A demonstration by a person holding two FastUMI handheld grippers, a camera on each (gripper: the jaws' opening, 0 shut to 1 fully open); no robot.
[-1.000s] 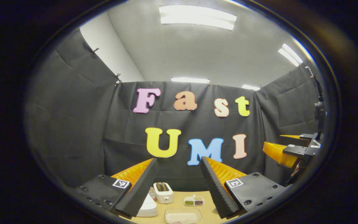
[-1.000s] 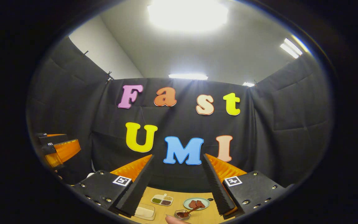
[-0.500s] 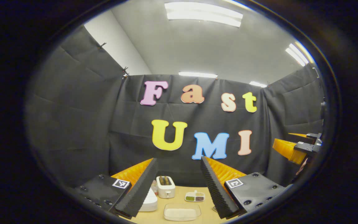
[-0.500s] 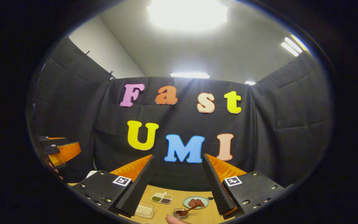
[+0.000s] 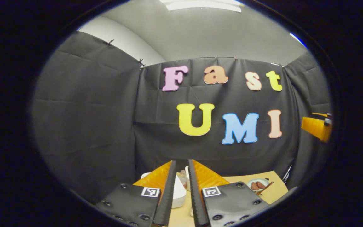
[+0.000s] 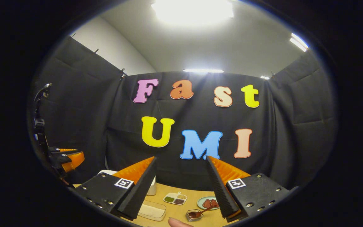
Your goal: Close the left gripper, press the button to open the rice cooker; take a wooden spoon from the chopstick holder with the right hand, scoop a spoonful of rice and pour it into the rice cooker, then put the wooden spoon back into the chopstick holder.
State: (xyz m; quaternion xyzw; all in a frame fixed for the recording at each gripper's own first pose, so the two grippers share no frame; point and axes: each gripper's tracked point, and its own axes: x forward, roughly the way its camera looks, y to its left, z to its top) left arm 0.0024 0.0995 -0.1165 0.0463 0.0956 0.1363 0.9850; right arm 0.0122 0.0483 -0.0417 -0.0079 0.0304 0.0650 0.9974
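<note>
Left hand-held gripper nearly clenched on nothing, only a slit between its fingers, aimed down and forward at the white rice cooker just beyond its tips and nearest this hand. Right hand-held gripper spread wide, empty, high over the tabletop with rice tray below; black-draped booth behind.

Rice cooker behind left claw.
</note>
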